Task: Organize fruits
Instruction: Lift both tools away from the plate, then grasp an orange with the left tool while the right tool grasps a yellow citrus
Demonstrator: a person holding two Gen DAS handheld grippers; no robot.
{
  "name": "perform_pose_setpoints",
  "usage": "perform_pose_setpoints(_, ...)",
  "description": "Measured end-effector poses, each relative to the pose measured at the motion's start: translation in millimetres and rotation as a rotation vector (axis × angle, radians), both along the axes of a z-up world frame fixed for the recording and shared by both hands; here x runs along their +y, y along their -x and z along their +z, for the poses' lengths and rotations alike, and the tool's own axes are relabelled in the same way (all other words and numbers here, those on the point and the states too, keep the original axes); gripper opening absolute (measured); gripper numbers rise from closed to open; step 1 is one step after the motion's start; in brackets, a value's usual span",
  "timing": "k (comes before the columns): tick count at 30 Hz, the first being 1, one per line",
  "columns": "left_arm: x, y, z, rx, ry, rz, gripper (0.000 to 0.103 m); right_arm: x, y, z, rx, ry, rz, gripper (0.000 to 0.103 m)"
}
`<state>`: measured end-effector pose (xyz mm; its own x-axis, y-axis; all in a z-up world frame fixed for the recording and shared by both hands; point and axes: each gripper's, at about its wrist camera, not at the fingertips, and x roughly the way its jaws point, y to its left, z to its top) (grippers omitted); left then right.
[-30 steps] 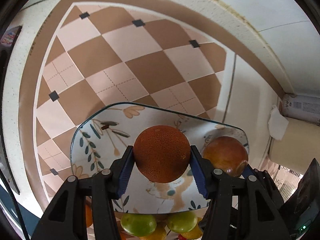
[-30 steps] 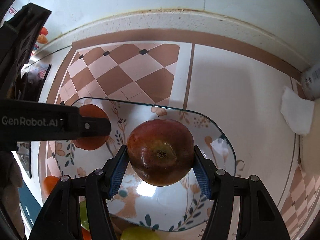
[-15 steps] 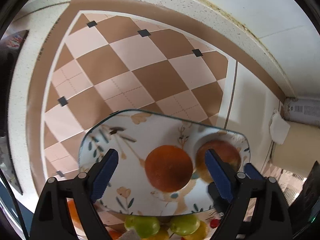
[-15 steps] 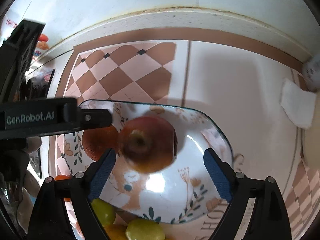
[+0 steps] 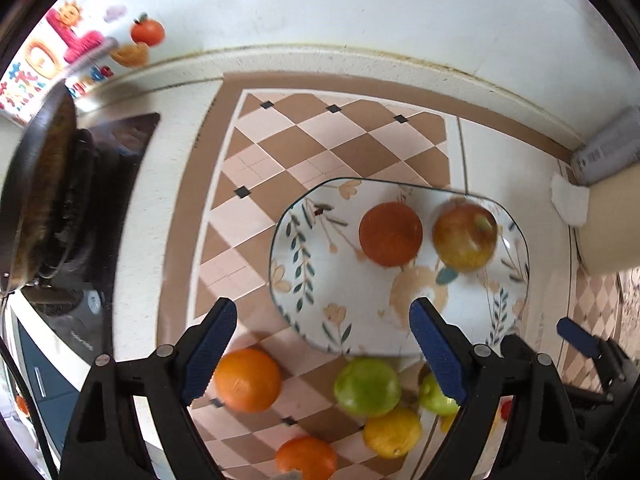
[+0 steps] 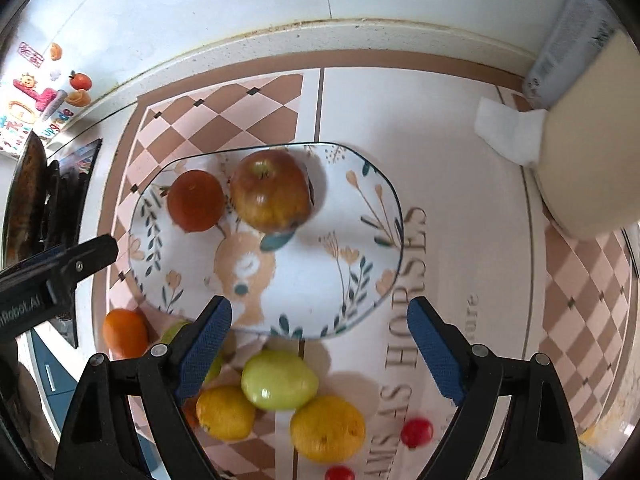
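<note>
A floral plate (image 5: pixel 332 280) (image 6: pixel 312 272) lies on the checked mat, with a dark orange (image 5: pixel 390 234) (image 6: pixel 195 200) and a red-yellow apple (image 5: pixel 464 238) (image 6: pixel 272 196) side by side on its far half. My left gripper (image 5: pixel 324 344) hangs open above the plate's near left edge, holding nothing. My right gripper (image 6: pixel 320 340) is open above the plate's near edge, also with nothing between its fingers. Loose fruit lies in front of the plate: an orange (image 5: pixel 248 380), a green fruit (image 5: pixel 367 386) (image 6: pixel 280 380), yellow lemons (image 6: pixel 328 428) and small red fruits (image 6: pixel 417 432).
A dark pan (image 5: pixel 40 192) sits on the stove at the left. A white tissue (image 6: pixel 508 132) and a cream container (image 6: pixel 588 160) stand at the right by the wall. Bare mat lies right of the plate.
Both grippers opened and let go of the orange and the apple, which now rest on the plate. Both then rose and drew back toward the near side.
</note>
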<state>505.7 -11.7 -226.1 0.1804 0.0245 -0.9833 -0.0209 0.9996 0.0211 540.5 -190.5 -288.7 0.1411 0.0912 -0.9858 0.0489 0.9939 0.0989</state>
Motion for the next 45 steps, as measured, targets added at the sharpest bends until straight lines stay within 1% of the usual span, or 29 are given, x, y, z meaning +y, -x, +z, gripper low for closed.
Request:
perform_pose_setpoints(3,7,18,14,-0.031,0.004,-0.016,0.088,5,12,14,-0.019,0.004,0.001,0.092)
perform_pose_setpoints(10,-1,52,50,-0.099,0.015,-0.050,0.088,14,40,65,-0.098,0.001,0.011,0.092)
perform_pose_setpoints(13,-1,64,65,-0.122,0.039,-0.062,0.088,15,54,88,-0.128,0.000,0.007,0.092)
perform_pose_setpoints(18,-1,85,90,-0.168,0.042,-0.077,0.088,15,75,117,-0.164,0.000,0.006,0.092)
perform_pose_setpoints(25,3,110,117,-0.211,0.060,-0.080,0.088,14,99,149,-0.208,-0.032,0.008,0.092)
perform_pose_setpoints(28,5,118,125,-0.221,0.068,-0.075,0.088,15,108,162,-0.227,-0.047,0.011,0.092)
perform_pose_setpoints(31,8,124,129,-0.229,0.082,-0.063,0.088,17,113,168,-0.236,-0.057,0.010,0.092)
perform_pose_setpoints(34,10,128,129,-0.225,0.098,-0.054,0.088,18,115,168,-0.232,-0.072,0.009,0.092)
perform_pose_setpoints(37,10,128,122,-0.210,0.113,-0.060,0.089,13,114,158,-0.212,-0.091,-0.005,0.092)
perform_pose_setpoints(38,9,127,118,-0.199,0.114,-0.066,0.098,11,113,152,-0.200,-0.094,-0.011,0.092)
perform_pose_setpoints(39,9,126,110,-0.179,0.126,-0.074,0.102,8,111,145,-0.187,-0.094,-0.018,0.092)
perform_pose_setpoints(40,9,126,105,-0.170,0.130,-0.076,0.102,3,109,134,-0.166,-0.099,-0.032,0.092)
perform_pose_setpoints(42,10,125,87,-0.130,0.111,-0.071,0.102,-5,105,112,-0.128,-0.091,-0.048,0.092)
perform_pose_setpoints(43,11,124,74,-0.097,0.107,-0.064,0.102,-9,102,98,-0.097,-0.086,-0.058,0.092)
perform_pose_setpoints(45,14,123,54,-0.057,0.101,-0.052,0.102,-17,97,67,-0.035,-0.095,-0.074,0.092)
